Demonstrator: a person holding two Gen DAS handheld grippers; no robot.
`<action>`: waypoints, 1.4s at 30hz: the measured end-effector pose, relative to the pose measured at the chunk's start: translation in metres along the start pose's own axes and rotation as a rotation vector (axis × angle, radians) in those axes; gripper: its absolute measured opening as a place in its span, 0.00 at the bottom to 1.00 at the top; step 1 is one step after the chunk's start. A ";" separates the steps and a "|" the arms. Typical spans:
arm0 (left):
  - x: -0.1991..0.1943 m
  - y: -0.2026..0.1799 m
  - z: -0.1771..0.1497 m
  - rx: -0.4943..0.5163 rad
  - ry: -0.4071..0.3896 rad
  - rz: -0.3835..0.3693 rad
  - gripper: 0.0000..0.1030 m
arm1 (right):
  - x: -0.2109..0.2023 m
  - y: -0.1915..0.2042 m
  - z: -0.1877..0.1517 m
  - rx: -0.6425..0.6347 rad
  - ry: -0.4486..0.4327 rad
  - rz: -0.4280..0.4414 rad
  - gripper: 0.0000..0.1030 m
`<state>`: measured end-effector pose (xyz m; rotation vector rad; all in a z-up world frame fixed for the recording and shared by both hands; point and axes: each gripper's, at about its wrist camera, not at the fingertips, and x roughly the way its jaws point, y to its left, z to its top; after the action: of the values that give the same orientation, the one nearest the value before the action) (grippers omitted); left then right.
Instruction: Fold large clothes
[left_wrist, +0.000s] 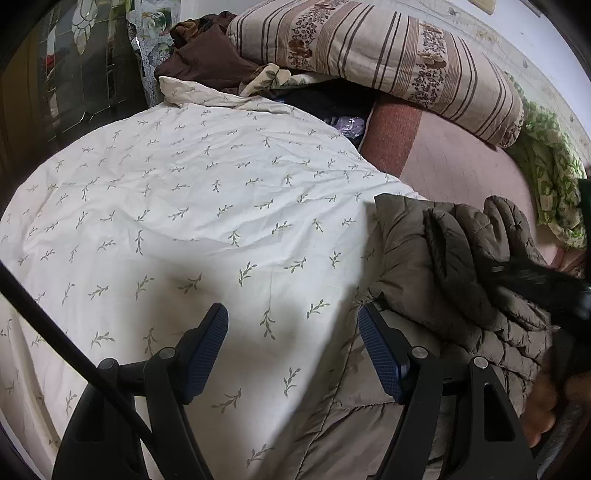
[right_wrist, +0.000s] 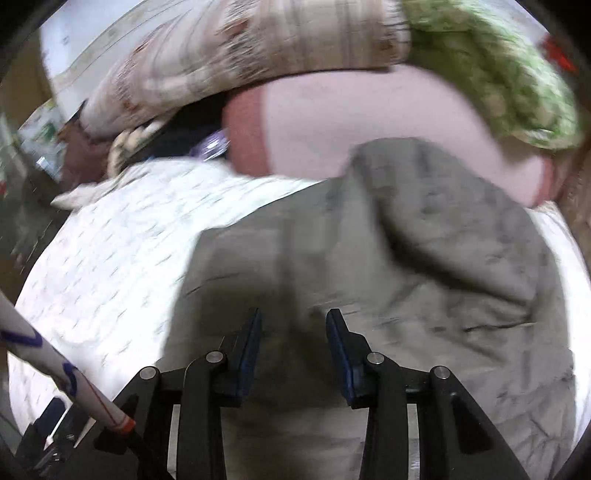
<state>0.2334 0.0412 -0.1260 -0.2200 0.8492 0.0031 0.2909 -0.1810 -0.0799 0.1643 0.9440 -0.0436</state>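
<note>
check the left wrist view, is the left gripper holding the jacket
No, the left gripper is open over the sheet, beside the jacket.

One olive quilted jacket (left_wrist: 461, 266) lies on the bed. One cream quilt with a leaf print (left_wrist: 184, 206) spreads beside it. Behind the quilt sits one striped, flowered pillow (left_wrist: 388, 55), with one green-patterned cloth (left_wrist: 546, 177) at its far end and one brown garment (left_wrist: 207, 55) at its near end. Two tongs: the left tongs (left_wrist: 293, 354) and the right tongs (right_wrist: 293, 354).
</note>
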 end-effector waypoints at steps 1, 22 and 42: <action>0.000 0.000 0.000 0.003 -0.001 0.003 0.70 | 0.010 0.006 -0.001 -0.010 0.026 0.012 0.40; 0.003 -0.003 -0.003 0.031 0.006 0.023 0.70 | 0.013 -0.103 -0.063 0.157 0.105 -0.070 0.49; -0.112 0.038 -0.062 0.099 -0.004 -0.044 0.70 | -0.210 -0.342 -0.275 0.529 -0.005 -0.060 0.68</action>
<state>0.1097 0.0756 -0.0889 -0.1454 0.8377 -0.0793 -0.0904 -0.4820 -0.1100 0.6237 0.9165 -0.3501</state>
